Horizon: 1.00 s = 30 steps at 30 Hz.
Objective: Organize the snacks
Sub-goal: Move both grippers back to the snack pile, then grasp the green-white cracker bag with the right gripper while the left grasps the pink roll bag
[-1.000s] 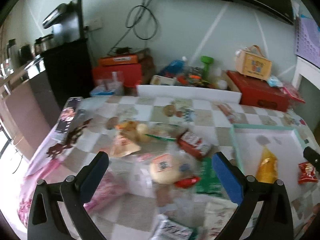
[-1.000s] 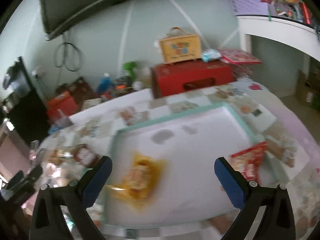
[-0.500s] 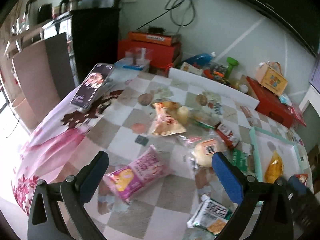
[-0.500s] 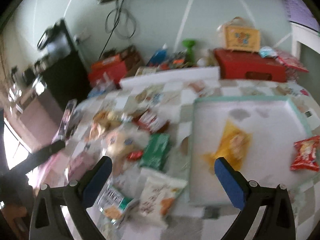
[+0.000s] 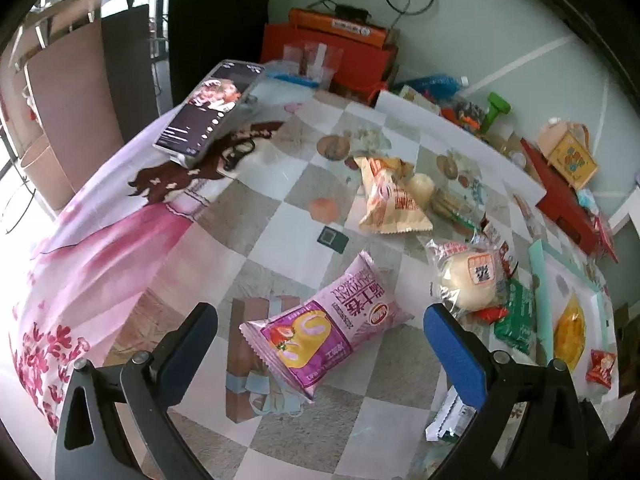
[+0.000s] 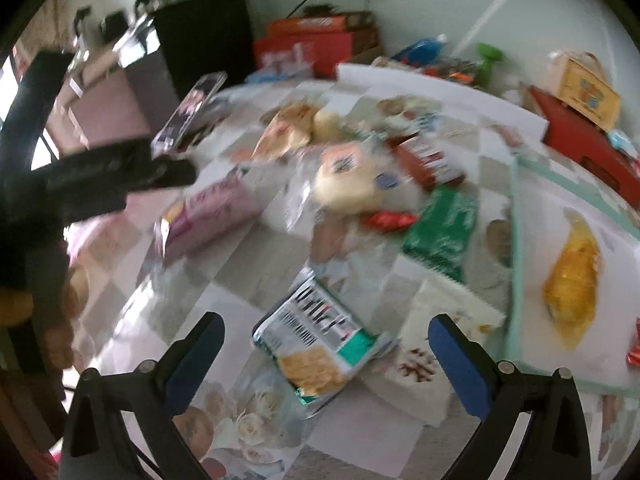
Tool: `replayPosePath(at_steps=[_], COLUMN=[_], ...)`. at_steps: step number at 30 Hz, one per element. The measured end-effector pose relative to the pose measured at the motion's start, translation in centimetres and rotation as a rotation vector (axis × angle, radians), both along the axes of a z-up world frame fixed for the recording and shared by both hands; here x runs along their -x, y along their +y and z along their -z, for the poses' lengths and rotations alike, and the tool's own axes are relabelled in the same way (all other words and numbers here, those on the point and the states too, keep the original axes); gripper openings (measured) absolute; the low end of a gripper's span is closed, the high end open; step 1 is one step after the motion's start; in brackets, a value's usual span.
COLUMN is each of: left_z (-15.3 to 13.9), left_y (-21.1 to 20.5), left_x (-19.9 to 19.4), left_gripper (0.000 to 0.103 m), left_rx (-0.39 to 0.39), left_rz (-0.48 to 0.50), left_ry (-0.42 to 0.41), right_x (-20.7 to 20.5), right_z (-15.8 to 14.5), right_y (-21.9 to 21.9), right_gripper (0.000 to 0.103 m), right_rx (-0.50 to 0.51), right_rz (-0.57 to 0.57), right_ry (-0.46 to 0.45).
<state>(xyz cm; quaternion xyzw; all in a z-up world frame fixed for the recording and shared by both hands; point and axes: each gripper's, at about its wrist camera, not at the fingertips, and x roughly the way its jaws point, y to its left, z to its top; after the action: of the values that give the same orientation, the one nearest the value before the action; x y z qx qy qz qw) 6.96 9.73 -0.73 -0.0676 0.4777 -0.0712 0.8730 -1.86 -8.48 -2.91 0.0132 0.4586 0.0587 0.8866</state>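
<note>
Both views have swung from the tray toward the loose snacks. We log the left gripper (image 5: 320, 340), jaws wide and empty, straddling the pink packet (image 5: 326, 330), long axis 7 to 1 o'clock. Right gripper (image 6: 326, 354) likewise spread, frames the white-green packet (image 6: 320, 350).

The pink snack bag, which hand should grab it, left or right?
Probably the left. The pink snack bag lies right between the open left gripper fingers. The right gripper, also open, frames a white and green cracker pack instead, with the pink bag farther off.
</note>
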Motion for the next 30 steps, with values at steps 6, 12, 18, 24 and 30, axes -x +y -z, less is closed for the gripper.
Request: replayPosePath(at_steps=[6,12,18,24,30], left_z=[1.1,2.3,3.5,3.7,4.0], left_y=[-1.7,-3.0,-2.9,-2.7,-2.8], left_x=[-0.7,-1.5,-2.1,-2.3,-2.5], left_gripper=[0.103,0.103,0.103,0.101,0.072], left_rx=[-0.057,-0.124,-0.165,-0.157,-0.137], left_rz=[0.079,0.124,0.105,0.096,0.103], left_ry=[0.037,0.066,0.094,0.101,0.121], right_x=[-0.2,-0.7,-1.3,-1.5,-1.4], right_z=[1.4,2.2,2.0,1.9,2.3], right_y=[1.2,1.5,0.4,-0.4,-1.3], right_gripper=[0.103,0.101,0.091,0.073,0.057], right_rx=[0.054,0.127,0.134,0.104,0.058], right_rz=[-0.062,-0.072,-0.042,-0.004,0.041], right_ry=[0.053,0.054,0.041,0.047,0.090])
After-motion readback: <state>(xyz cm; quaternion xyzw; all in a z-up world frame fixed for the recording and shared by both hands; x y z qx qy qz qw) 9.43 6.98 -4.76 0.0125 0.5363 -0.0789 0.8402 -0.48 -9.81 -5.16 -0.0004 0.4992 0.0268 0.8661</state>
